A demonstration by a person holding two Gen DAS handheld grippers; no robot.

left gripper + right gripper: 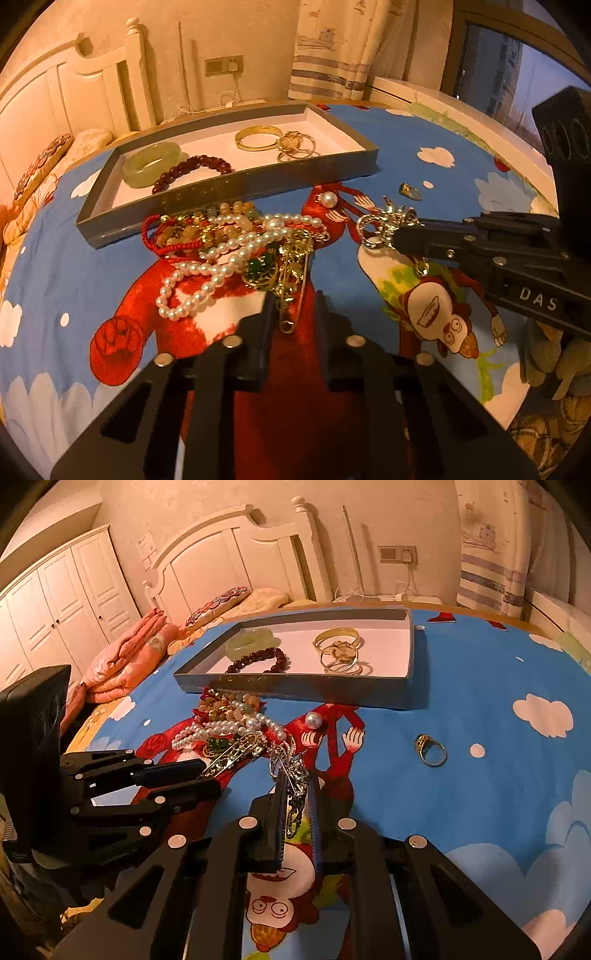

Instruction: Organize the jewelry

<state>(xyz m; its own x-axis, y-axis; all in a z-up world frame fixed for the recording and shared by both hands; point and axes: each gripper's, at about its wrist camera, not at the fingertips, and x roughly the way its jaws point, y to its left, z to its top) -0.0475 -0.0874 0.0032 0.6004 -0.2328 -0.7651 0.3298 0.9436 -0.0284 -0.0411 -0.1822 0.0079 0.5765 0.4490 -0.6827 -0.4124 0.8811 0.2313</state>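
Jewelry pile (236,251) lies beside tray (236,186); right tool (295,794) clamps silver brooch (291,771)

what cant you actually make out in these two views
- Left wrist view: whether the left gripper pinches the gold safety pin; the fingers hide its end.
- Right wrist view: the lower part of the silver brooch, hidden between the right gripper fingers.
- Both views: how the strands in the jewelry pile interlock; too tangled.

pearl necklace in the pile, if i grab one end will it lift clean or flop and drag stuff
Probably floppy: the pearl necklace lies in loose loops. It likely drags neighbours, since its strands run under the gold safety-pin brooch and over the red cord bracelet. Round beads may slip between pads.
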